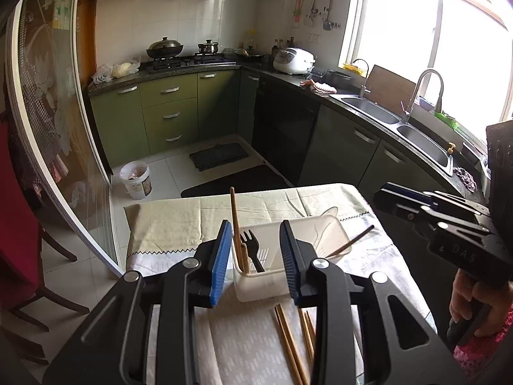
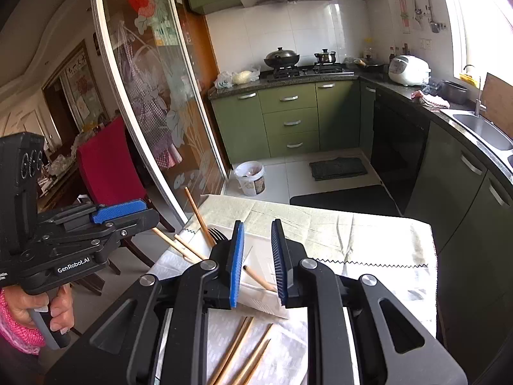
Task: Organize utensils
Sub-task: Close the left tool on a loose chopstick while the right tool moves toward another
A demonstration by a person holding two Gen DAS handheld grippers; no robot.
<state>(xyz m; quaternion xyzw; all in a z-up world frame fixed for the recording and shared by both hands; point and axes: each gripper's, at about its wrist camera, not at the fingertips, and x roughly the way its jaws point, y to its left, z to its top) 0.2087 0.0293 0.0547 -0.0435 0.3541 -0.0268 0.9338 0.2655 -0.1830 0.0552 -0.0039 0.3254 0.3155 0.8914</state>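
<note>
Left gripper point(image 1: 256, 261): fingers spread, empty, poised over the white organizer tray point(image 1: 332, 224).
Tray: holds black fork point(image 1: 253, 250) and upright chopsticks point(image 1: 235, 224).
Loose chopsticks point(image 2: 243, 349): lie on the cloth just before the tray.
Right gripper point(image 2: 258, 263): fingers parted, nothing pinched.
Risk: a low swing likely tips the upright sticks.
Room: table edge point(image 2: 431, 276) near on the right.

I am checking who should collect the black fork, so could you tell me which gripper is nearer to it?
Left. The left gripper has the black fork in the white caddy just ahead, between its open fingers. The right gripper is further along the caddy, with the fork off to its left.
</note>
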